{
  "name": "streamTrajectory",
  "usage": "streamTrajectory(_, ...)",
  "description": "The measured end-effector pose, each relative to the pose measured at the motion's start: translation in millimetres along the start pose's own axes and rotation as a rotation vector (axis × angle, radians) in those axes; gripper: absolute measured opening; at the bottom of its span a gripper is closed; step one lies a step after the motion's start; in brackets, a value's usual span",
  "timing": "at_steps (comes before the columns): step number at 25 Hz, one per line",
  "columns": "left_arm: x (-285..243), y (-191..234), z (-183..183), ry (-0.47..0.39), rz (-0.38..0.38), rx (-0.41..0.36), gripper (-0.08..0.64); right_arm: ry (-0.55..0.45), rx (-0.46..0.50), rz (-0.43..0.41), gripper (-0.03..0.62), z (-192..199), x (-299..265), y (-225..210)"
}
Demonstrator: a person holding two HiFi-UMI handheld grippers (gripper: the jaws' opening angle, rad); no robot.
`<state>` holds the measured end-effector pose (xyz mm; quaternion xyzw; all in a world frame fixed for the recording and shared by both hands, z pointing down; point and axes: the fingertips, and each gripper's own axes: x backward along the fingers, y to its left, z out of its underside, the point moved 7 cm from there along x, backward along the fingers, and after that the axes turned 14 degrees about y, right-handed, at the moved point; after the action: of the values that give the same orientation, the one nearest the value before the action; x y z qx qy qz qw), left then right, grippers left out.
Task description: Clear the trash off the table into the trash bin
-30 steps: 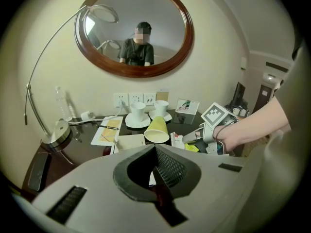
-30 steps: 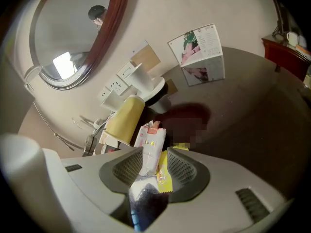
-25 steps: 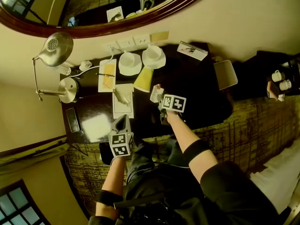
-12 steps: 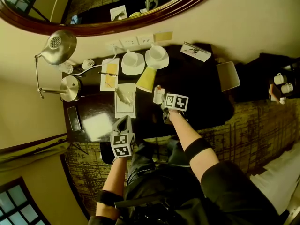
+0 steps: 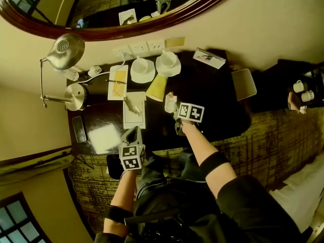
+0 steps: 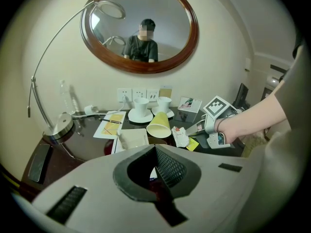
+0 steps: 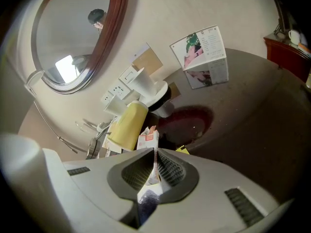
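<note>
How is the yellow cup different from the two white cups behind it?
The yellow cup lies tipped on its side, while the white cups stand upright. The yellow cup rests straight on the dark table, but each white cup sits on a white saucer. They also differ in colour. All three are cups on the same table, near the wall.

An oval wood-framed mirror (image 5: 76, 9) hangs on the cream wall above a row of white sockets (image 5: 136, 47). On the dark bench (image 5: 215, 103), a left cup (image 5: 142, 69) and a right cup (image 5: 167, 63), both white, stand on saucers by the wall. A folded picture card (image 5: 208, 57) stands to their right, and a pale tray (image 5: 244, 84) lies at the right edge. A chrome desk lamp (image 5: 63, 51) rises at the left end beside a notepad (image 5: 117, 82) with a pen.
</note>
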<state>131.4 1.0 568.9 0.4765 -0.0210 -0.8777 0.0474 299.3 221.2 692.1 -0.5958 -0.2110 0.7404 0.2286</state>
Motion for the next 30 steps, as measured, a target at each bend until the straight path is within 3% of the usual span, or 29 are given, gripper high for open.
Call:
streamTrajectory(11, 6, -5, -6, -0.048, 0.019, 0.024, 0.001, -0.057, 0.064, -0.05, 0.035, -3, 41, 17)
streamTrajectory(22, 16, -15, -12, -0.087, 0.023, 0.001, 0.001, -0.144, 0.094, -0.159, 0.034, 13, 110, 45)
streamTrajectory(30, 29, -9, -1, -0.104, -0.025, 0.046, 0.001, -0.107, 0.134, -0.229, 0.034, 27, 110, 76)
